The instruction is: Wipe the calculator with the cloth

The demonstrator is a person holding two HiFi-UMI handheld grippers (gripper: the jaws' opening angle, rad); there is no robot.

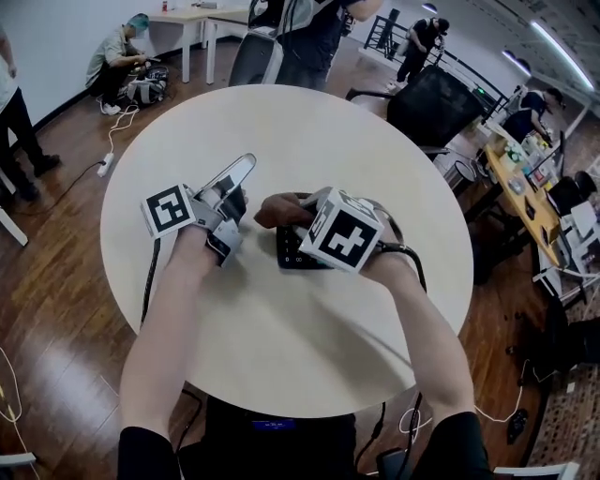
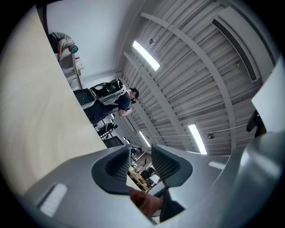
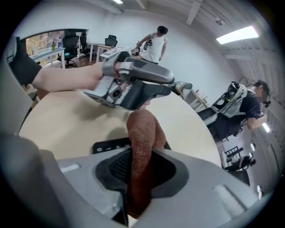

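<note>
A black calculator (image 1: 292, 251) lies near the middle of the round white table (image 1: 281, 122). My right gripper (image 3: 139, 165) is shut on a brown cloth (image 3: 142, 133). The cloth hangs down over the calculator's (image 3: 109, 145) far end, whose keys show just left of it. In the head view the cloth (image 1: 278, 211) bulges out beyond the right gripper's marker cube (image 1: 343, 230). My left gripper (image 1: 244, 169) is just left of the calculator, tilted up off the table. Its jaws (image 2: 141, 161) stand apart with nothing between them. It appears in the right gripper view as the left gripper (image 3: 131, 84) beyond the cloth.
A black office chair (image 1: 433, 101) stands at the table's far right edge. People (image 1: 117, 64) work at desks (image 1: 187, 19) farther back. A power strip with cable (image 1: 106, 164) lies on the wooden floor at left. A cluttered desk (image 1: 525, 183) runs along the right.
</note>
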